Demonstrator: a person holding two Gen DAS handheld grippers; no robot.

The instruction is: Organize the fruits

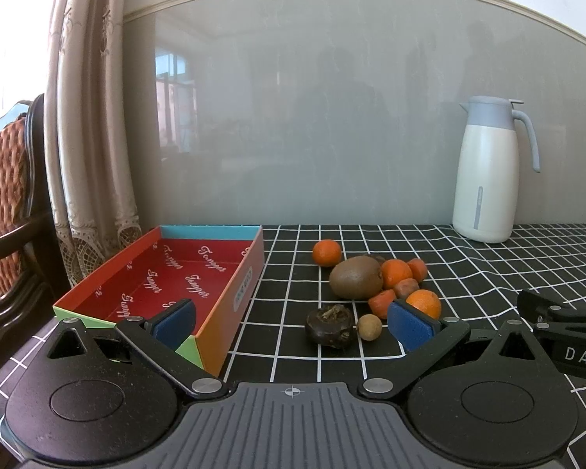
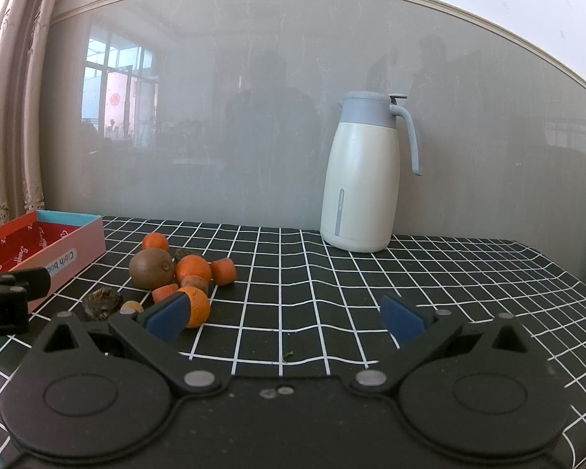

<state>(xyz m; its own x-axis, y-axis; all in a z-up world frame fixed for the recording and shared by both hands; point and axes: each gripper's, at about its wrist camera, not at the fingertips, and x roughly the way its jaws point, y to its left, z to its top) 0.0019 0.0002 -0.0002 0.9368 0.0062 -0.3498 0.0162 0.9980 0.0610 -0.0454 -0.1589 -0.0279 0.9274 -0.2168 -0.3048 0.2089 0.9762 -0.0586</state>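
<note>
A pile of fruit lies on the black checked tablecloth: a brown kiwi (image 1: 356, 282), several small oranges (image 1: 326, 252), orange chunks (image 1: 382, 302), a dark wrinkled fruit (image 1: 330, 325) and a small tan longan (image 1: 369, 327). The pile also shows in the right wrist view, with the kiwi (image 2: 151, 268) at the left. An open red box (image 1: 168, 277) stands left of the pile. My left gripper (image 1: 291, 322) is open and empty, just before the dark fruit. My right gripper (image 2: 285, 318) is open and empty, to the right of the pile.
A white and blue thermos jug (image 2: 361, 174) stands at the back of the table against the glossy grey wall. A curtain (image 1: 90, 117) and a wooden chair (image 1: 8, 195) are left of the table. The table's left edge is near the box.
</note>
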